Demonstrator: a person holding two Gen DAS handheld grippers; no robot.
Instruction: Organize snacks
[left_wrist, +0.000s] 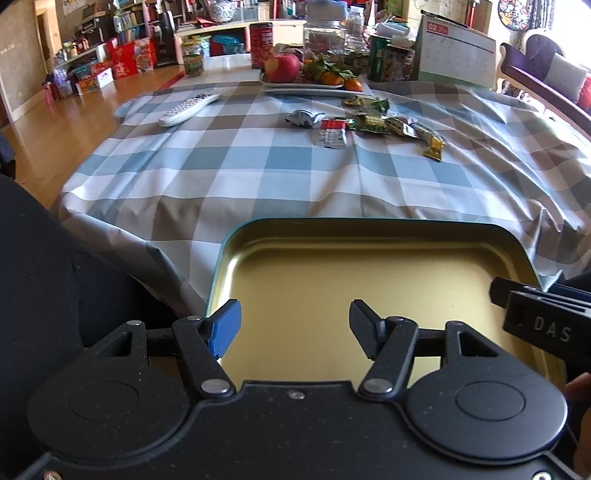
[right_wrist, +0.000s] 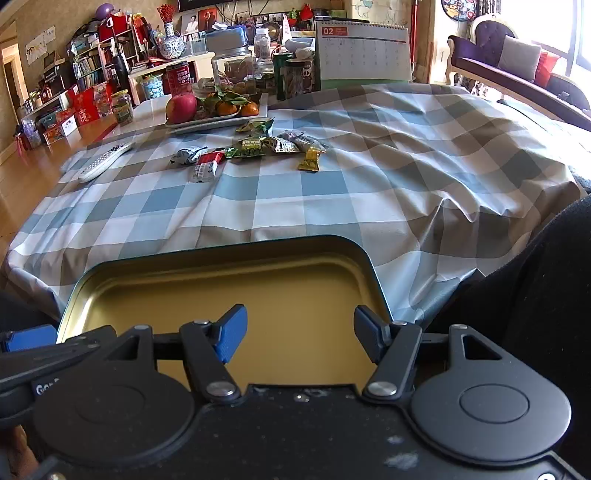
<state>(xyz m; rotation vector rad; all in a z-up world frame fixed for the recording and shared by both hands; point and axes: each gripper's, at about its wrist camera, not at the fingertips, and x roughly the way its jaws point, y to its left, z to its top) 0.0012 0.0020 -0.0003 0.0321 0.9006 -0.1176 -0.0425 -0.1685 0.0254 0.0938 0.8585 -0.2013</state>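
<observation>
We find both tongs idle above the open tin (left_wrist: 369, 236), which sits at the near edge of the checked tablecloth (left_wrist: 229, 173), directly under and ahead of the fingertips. The left gripper (left_wrist: 295, 325) has its jaws spread wide with nothing between them; the right gripper (right_wrist: 299, 332) stands the same, wide and empty. Each hangs tilted downward over the tin's gold floor, which holds nothing that we can see.

The snack packets (right_wrist: 255, 147) lie well ahead of both tongs, clustered mid-table, just short of the fruit plate (right_wrist: 258, 110). Nearest the left tongs' line is a red-and-white packet (left_wrist: 332, 134); a yellow packet (right_wrist: 310, 159) sits at the right end of the cluster, closer to the right tongs' line. A remote control (left_wrist: 188, 107) lies ahead and to the left, apart from the snacks.

In our judgement the step in hand is the first reach. We advise taking an outlying packet first, the yellow or the red-and-white one, since the green ones in the middle touch or overlap and could drag a neighbour. The jaws should straddle the packet across its narrow width, come down close to the cloth, and close on the wrapper's body and not on a crimped end. Care is needed not to pinch the loose, creased cloth along with the wrapper.
</observation>
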